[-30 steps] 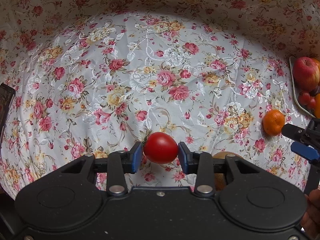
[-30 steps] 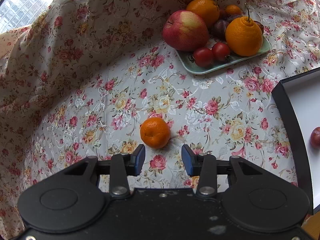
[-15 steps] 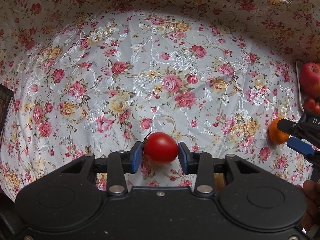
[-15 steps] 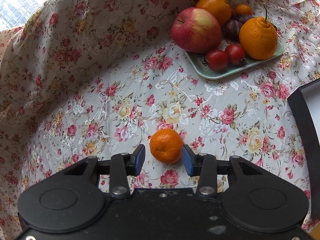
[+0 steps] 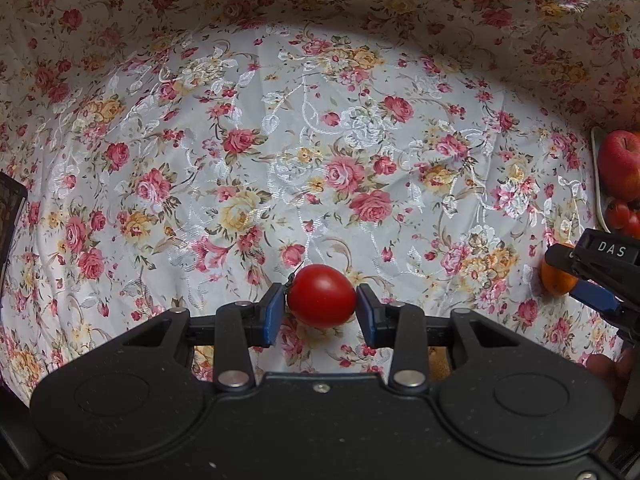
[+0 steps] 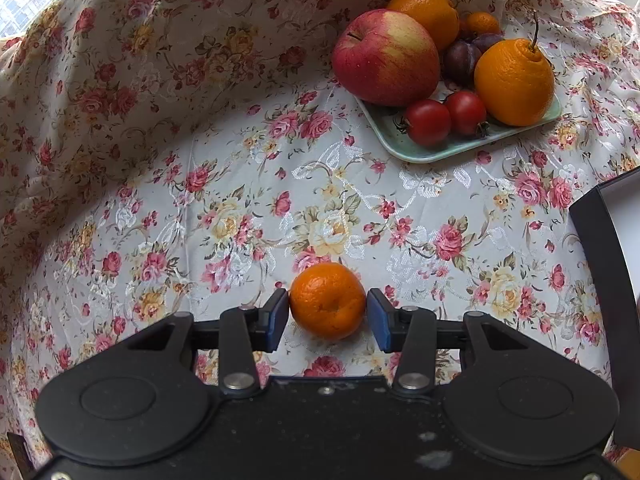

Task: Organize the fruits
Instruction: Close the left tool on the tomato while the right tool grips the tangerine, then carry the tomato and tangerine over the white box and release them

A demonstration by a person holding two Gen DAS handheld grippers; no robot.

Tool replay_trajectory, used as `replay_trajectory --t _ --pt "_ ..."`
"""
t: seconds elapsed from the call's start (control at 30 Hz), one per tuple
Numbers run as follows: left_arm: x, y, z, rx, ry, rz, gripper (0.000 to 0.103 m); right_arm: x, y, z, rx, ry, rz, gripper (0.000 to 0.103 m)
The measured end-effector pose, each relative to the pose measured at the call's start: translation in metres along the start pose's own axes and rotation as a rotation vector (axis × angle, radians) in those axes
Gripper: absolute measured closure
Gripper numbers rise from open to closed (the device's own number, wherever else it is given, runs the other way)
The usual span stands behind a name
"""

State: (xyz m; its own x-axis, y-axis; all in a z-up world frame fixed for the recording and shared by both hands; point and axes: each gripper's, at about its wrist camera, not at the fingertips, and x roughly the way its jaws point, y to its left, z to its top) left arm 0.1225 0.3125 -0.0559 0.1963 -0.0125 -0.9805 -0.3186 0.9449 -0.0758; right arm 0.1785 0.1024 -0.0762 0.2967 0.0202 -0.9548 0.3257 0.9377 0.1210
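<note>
My left gripper (image 5: 321,312) is shut on a red cherry tomato (image 5: 321,295) and holds it above the floral cloth. My right gripper (image 6: 327,316) is open, its blue pads on either side of a small mandarin (image 6: 327,300) that lies on the cloth; a small gap shows at the right pad. The right gripper also shows at the right edge of the left wrist view (image 5: 592,276), around the mandarin (image 5: 556,280). A pale green tray (image 6: 420,152) at the back right holds an apple (image 6: 384,56), two cherry tomatoes (image 6: 428,122), oranges and plums.
A black-rimmed white box (image 6: 600,240) stands at the right edge. A dark object (image 5: 10,216) sits at the left edge of the left wrist view. The floral cloth (image 5: 320,140) rises in folds at the back.
My right gripper has moved forward until the mandarin sits between its pads. My left gripper has kept hold of the tomato and shifted slightly left.
</note>
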Motion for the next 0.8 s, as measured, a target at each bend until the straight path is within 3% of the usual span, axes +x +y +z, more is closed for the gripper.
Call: replay_trajectory --t 0.5,0.8 --pt "-0.016 -0.013 -0.001 0.004 -0.03 -0.003 0.056 -0.023 -0.009 -0.005 -0.022 -0.01 0.068 0.06" --pt "-0.023 -0.052 -0.003 0.061 -0.057 -0.006 0.056 -0.048 -0.044 0.009 0.019 -0.049 0.087 0.06"
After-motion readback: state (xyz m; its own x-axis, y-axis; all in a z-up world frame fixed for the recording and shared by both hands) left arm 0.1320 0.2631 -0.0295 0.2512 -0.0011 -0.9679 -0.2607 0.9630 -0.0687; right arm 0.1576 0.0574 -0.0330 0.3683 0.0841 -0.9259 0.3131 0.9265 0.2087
